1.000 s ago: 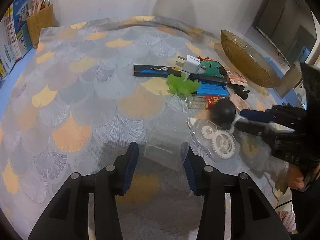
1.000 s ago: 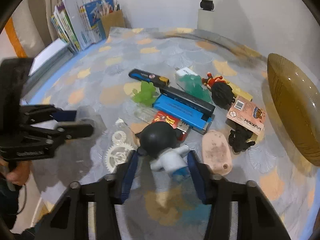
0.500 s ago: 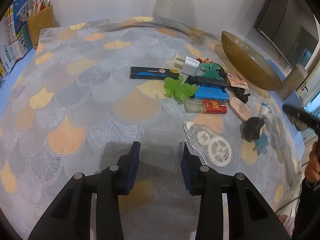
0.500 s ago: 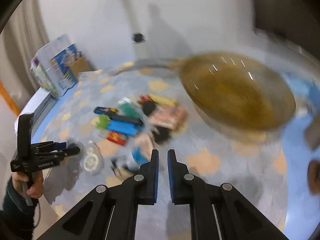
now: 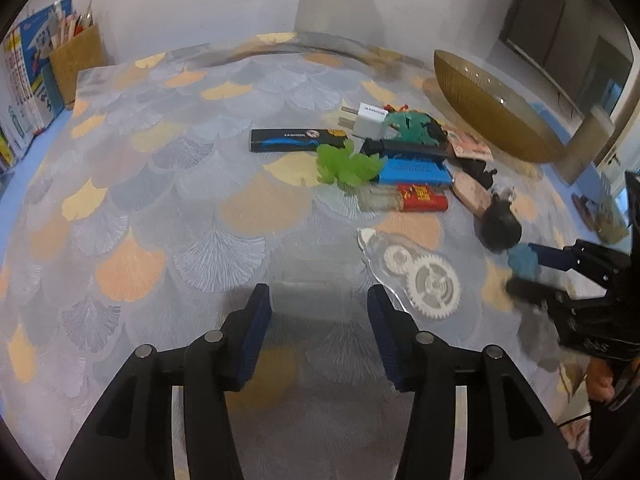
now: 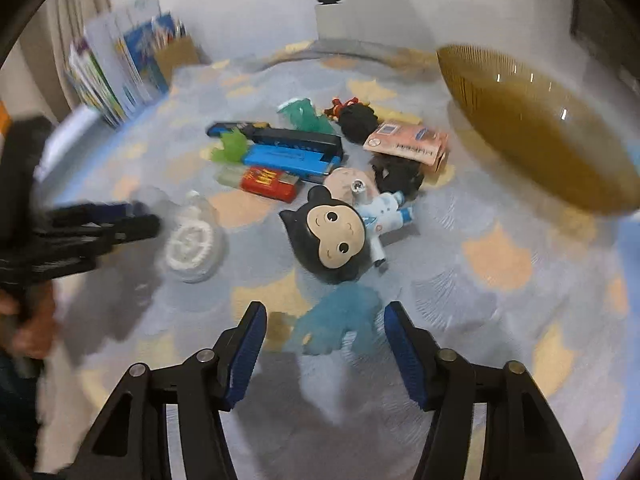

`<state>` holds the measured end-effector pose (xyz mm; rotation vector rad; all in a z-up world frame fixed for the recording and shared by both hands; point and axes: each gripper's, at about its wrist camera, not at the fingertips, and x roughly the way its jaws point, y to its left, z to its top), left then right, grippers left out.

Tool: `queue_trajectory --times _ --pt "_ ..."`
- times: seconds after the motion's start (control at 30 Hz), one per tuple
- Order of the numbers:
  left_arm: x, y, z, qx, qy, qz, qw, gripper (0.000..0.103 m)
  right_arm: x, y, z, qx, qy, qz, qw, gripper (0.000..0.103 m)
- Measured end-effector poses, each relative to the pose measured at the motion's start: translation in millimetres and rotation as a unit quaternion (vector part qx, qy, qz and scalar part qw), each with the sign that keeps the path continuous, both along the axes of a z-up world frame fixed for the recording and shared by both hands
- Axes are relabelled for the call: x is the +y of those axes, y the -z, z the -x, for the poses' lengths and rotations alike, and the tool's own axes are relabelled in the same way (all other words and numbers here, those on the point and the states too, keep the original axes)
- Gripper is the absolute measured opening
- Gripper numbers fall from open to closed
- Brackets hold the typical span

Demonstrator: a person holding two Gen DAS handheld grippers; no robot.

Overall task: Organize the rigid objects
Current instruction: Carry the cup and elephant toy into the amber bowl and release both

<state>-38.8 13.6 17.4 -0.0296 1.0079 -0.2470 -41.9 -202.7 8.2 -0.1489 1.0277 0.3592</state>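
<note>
On the near worktop (image 6: 500, 300), back from the bowl (image 6: 540, 128): right gripper (image 6: 324, 344) spreading its jaws around a blurred teal piece (image 6: 340, 320), doll (image 6: 332, 236) set down just beyond. Left gripper (image 5: 320, 312) likewise letting go, jaws opening beside the clear box (image 5: 308, 292); nothing sorted yet.

The objects lie in a heap on the table (image 5: 168, 208), left of the bowl (image 5: 492, 120). The doll (image 6: 336, 236) lies on its back at the near edge of the heap, and the gear toy (image 6: 192, 244) is to its left. Books (image 6: 112, 80) stand at the far left corner.
</note>
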Motion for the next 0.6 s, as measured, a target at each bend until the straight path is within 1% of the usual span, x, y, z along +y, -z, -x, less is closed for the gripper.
queue_trajectory --times 0.03,0.07,0.1,0.17,0.23,0.27,0.33,0.4,0.43,0.5,0.53,0.57,0.6 --pt "-2.3 0.2 0.8 -0.003 0.001 -0.009 1.0000 0.045 2.3 0.7 2.8 -0.010 0.001 0.016 1.000 0.046" --pt "-4.0 0.3 1.1 -0.008 -0.002 -0.017 0.9998 0.032 0.8 1.3 4.4 -0.013 0.001 0.016 1.000 0.046" --pt "-4.1 0.2 0.6 -0.008 -0.005 -0.017 0.9998 0.032 -0.9 0.9 7.0 -0.015 0.002 0.013 1.000 0.046" --pt "-1.3 -3.3 -1.4 -0.008 -0.011 0.003 0.9999 0.032 -7.0 -3.1 11.2 -0.018 0.004 0.003 1.000 0.046" --pt "-3.4 -13.6 -0.7 -0.024 -0.009 0.002 0.9997 0.032 -14.7 -13.7 13.9 -0.031 0.010 -0.001 0.999 0.046" --pt "-5.3 -18.5 -0.3 -0.031 -0.007 0.001 0.9995 0.032 -22.3 -23.0 16.6 -0.044 0.016 -0.002 0.999 0.046" --pt "-14.8 -39.6 -1.9 -0.055 0.002 0.003 0.9985 0.032 -31.8 -41.3 19.1 -0.068 0.027 -0.005 0.997 0.046" --pt "-25.3 -57.7 -6.3 -0.073 0.012 0.007 0.9972 0.032 -49.8 -66.7 16.7 -0.101 0.050 -0.010 0.994 0.046" --pt "-37.3 -73.9 -11.6 -0.089 0.023 0.010 0.9957 0.032 -57.6 -77.7 14.9 -0.114 0.062 -0.013 0.991 0.046" --pt "-60.2 -100.4 -21.4 -0.117 0.044 0.019 0.9919 0.032 -80.5 -106.6 8.8 -0.146 0.094 -0.024 0.985 0.046" --pt "-69.8 -109.5 -25.2 -0.126 0.053 0.022 0.9904 0.032 -90.4 -118.0 5.8 -0.158 0.106 -0.031 0.981 0.046" --pt "-88.4 -125.9 -34.0 -0.139 0.070 0.027 0.9875 0.032 -103.4 -132.4 1.2 -0.172 0.122 -0.043 0.977 0.046" --pt "-99.1 -133.7 -39.1 -0.144 0.080 0.032 0.9858 0.032 -112.3 -144.5 -1.6 -0.181 0.132 -0.053 0.973 0.046"
